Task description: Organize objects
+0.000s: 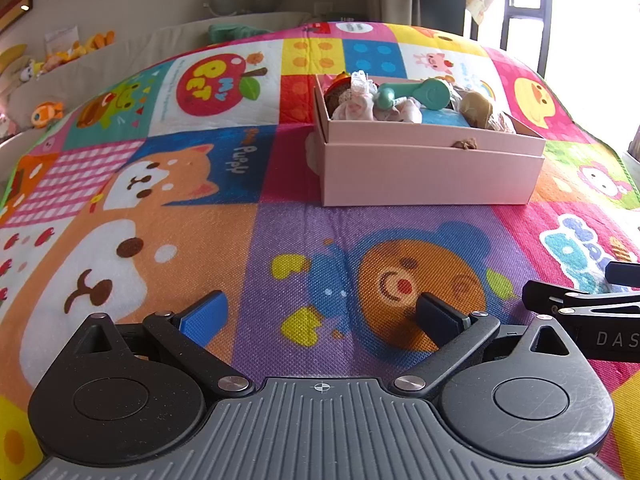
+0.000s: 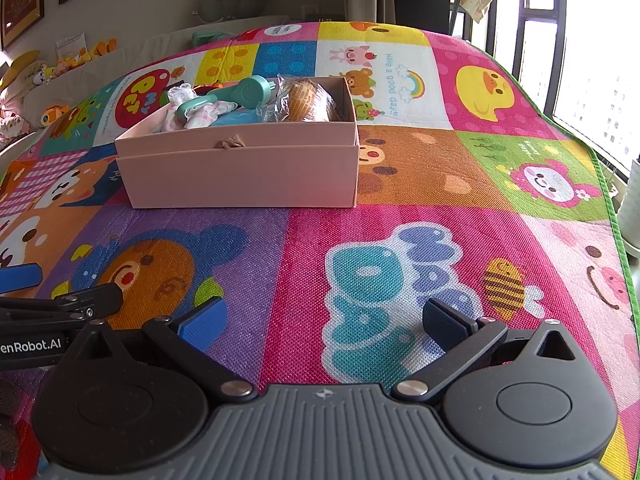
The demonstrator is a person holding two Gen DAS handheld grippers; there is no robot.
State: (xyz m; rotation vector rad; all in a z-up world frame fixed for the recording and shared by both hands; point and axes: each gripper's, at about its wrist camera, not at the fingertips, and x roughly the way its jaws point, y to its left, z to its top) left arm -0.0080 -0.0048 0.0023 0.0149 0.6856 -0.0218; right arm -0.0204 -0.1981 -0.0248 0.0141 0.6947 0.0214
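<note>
Pink rectangular cardboard box sits mid-mat on colourful cartoon play mat, toys inside, long axis crosswise to me. My left gripper and right gripper both spread wide, empty; box ahead, between both, neither clearly nearer

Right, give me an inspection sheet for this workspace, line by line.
Surface: colourful cartoon play mat, lying flat.
Job's things: pink box on the mat, open, holding a teal toy phone, frilly cloth, a wrapped cone-shaped toy and a blue item under them.
Clutter: nothing seen loose on the mat.
Grippers: left gripper and right gripper both open, empty, above the mat short of the box.
Cables: nothing seen.
Surroundings: plush toys along the left edge, framed pictures on the wall, bright window at right.
</note>
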